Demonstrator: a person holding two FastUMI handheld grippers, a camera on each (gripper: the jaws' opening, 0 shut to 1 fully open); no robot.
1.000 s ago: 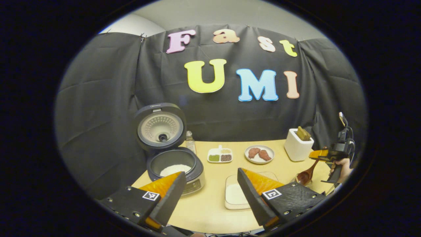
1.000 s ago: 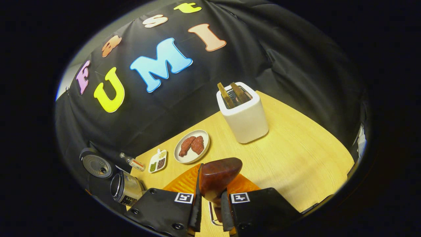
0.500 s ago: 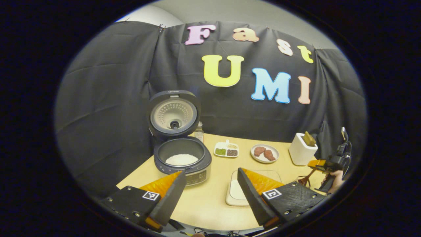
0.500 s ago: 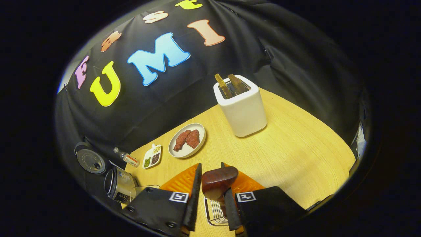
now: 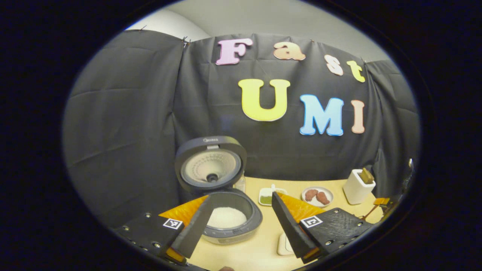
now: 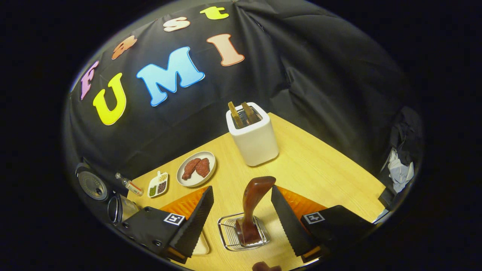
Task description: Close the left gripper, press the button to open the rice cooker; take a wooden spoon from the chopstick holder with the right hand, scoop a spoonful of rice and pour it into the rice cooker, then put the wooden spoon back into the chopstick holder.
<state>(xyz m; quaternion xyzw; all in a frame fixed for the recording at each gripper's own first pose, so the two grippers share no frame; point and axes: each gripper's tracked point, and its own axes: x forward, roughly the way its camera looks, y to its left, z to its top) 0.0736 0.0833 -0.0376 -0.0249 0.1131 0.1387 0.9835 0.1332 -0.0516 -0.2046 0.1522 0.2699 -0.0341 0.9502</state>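
Wooden spoon is standing in the wire chopstick holder between the right gripper's released jaws; the left gripper is hovering, jaws released, near the open rice cooker.

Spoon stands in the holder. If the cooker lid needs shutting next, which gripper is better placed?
Left. The rice cooker sits right ahead of the open left gripper; the right gripper straddles the wooden spoon, far off.

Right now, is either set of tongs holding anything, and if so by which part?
Nothing is held. The right tongs stand open around the wooden spoon, which stands in the wire chopstick holder. The left tongs are open and empty.
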